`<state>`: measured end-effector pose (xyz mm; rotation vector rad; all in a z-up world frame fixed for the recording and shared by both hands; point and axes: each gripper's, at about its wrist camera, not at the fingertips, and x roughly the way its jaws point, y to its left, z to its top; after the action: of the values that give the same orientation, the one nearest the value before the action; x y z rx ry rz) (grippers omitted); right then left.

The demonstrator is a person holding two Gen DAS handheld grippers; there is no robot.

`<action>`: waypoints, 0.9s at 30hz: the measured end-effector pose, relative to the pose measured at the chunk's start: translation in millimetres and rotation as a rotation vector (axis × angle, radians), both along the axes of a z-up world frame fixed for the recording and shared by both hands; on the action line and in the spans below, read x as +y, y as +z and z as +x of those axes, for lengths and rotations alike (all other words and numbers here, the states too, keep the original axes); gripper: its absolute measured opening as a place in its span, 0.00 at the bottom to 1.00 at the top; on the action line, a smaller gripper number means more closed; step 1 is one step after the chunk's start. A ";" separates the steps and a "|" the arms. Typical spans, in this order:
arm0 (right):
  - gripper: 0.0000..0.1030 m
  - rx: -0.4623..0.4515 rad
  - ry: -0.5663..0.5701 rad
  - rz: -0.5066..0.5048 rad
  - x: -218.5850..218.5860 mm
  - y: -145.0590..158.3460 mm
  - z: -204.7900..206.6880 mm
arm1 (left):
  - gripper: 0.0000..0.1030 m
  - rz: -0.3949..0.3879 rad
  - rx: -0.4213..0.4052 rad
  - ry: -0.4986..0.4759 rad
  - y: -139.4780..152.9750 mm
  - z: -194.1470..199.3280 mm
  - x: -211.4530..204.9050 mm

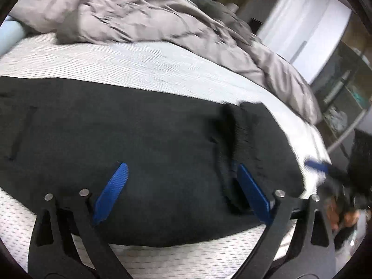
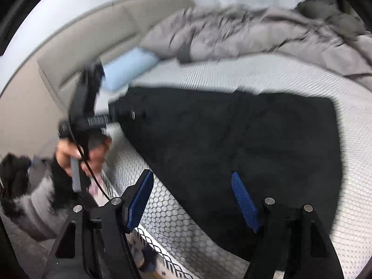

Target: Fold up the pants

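I'm looking across a bed: a white mattress with a fine ribbed weave up top and a honeycomb mesh pattern along its near edge. A rumpled grey duvet lies heaped over the far side, trailing towards the corner. There's a pale blue pillow tucked against a beige padded headboard, with a plain light wall above it. In the left view I've got white curtains glowing with daylight, and beside them a dark shelving unit holding blurred items I can't make out. Soft, even light throughout, and everything is slightly smeared.
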<state>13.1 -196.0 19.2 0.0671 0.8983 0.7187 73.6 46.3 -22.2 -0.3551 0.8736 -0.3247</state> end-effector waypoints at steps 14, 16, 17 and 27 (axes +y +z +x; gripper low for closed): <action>0.77 0.011 -0.287 -0.342 -26.6 -50.2 23.9 | 0.87 0.202 0.100 -0.248 -27.7 -7.2 -90.0; 0.79 0.012 -0.319 -0.302 -44.2 -44.4 15.4 | 0.87 0.073 0.100 -0.243 -23.8 -2.8 -81.3; 0.79 0.017 -0.339 -0.283 -51.1 -42.8 14.2 | 0.86 0.032 0.101 -0.240 -23.6 0.0 -78.5; 0.79 0.116 -0.394 -0.175 -74.1 -56.7 30.8 | 0.56 -0.163 0.217 -0.256 -50.0 55.8 -96.2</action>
<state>43.9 -270.1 -37.4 0.1270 1.0182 0.2700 129.4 -50.0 -72.2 -0.4355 1.1125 -0.6049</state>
